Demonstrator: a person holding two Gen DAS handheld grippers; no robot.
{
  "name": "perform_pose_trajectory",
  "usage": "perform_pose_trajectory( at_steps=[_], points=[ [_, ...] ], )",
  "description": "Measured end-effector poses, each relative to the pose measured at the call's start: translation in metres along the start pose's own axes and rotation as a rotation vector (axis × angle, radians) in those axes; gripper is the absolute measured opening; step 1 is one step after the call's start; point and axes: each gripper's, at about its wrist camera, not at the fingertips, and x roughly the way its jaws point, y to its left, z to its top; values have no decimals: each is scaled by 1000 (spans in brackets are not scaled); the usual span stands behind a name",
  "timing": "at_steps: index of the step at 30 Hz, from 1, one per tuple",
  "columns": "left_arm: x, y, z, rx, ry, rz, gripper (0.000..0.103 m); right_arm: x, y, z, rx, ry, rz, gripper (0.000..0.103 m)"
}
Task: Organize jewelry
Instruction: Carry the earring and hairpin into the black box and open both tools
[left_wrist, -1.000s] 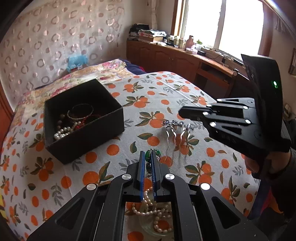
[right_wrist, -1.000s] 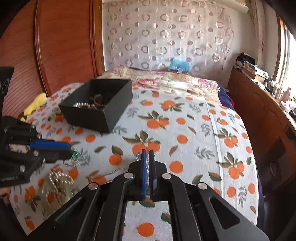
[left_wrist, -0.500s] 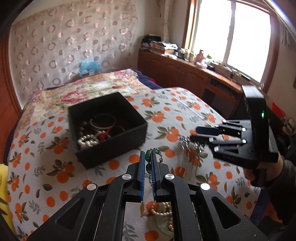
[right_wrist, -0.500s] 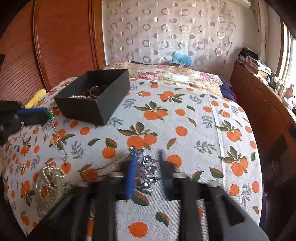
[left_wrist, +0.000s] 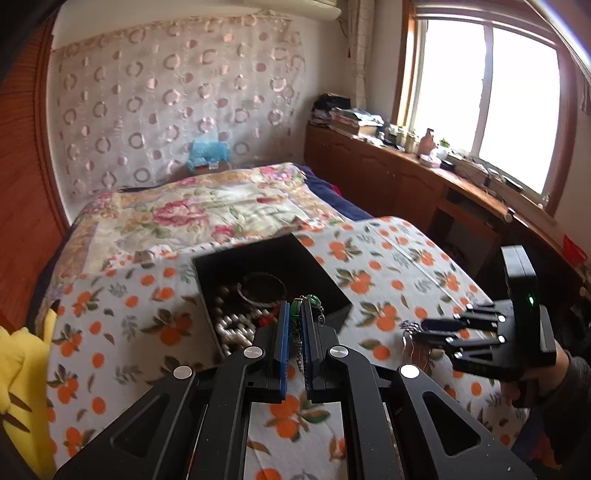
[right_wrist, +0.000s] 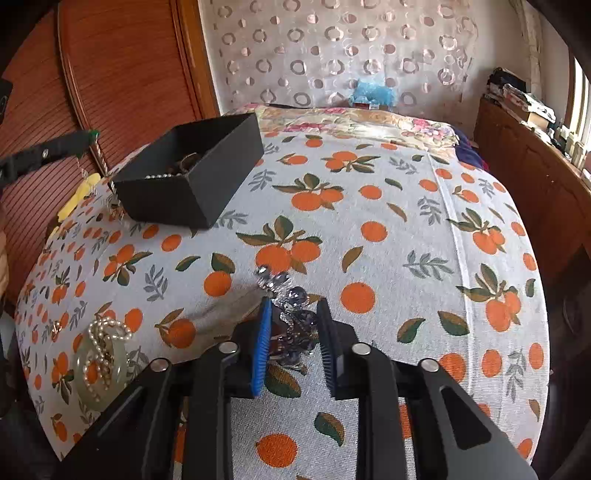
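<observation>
My left gripper (left_wrist: 294, 314) is shut on a green-bead necklace (left_wrist: 309, 303) whose chain hangs below it. It is held up beside the black box (left_wrist: 325, 280), which holds pearls and bangles. In the right wrist view the left gripper (right_wrist: 90, 133) shows at far left, above the black box (right_wrist: 207, 173). My right gripper (right_wrist: 293, 317) is open, its fingers either side of a silver rhinestone hair comb (right_wrist: 288, 295) on the orange-print cloth. In the left wrist view it is at the right (left_wrist: 424, 326), at the comb (left_wrist: 412, 338).
A pearl strand on a pale jade disc (right_wrist: 101, 354) lies at the cloth's near left. A yellow item (left_wrist: 18, 369) lies at the left edge. A wooden counter (left_wrist: 406, 177) runs under the window on the right. A floral quilt (left_wrist: 207, 206) lies behind the box.
My left gripper has lifted the green-bead necklace off the cloth and carried it up toward the box. My right gripper has opened and now straddles the hair comb.
</observation>
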Motion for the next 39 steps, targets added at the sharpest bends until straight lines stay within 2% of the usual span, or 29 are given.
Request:
perform_pose_trajectory(
  at_steps=[12,23,27,31,39],
  points=[
    [2,16,31,-10,-41,52,5,-21,5,18,-35,-89,-28,24],
    [26,24,34,-34,-6,77,7,-39,26,72,-81,-195,-23,24],
    [25,28,28,-36,0,89,9,-34,36,93,-93,-211,-13,24],
    [17,30,21,-29,-9,108,16,-18,44,113,-88,-214,-15,24],
    [2,41,15,-28,-18,134,17,17,55,140,-73,-191,-22,24]
  ],
)
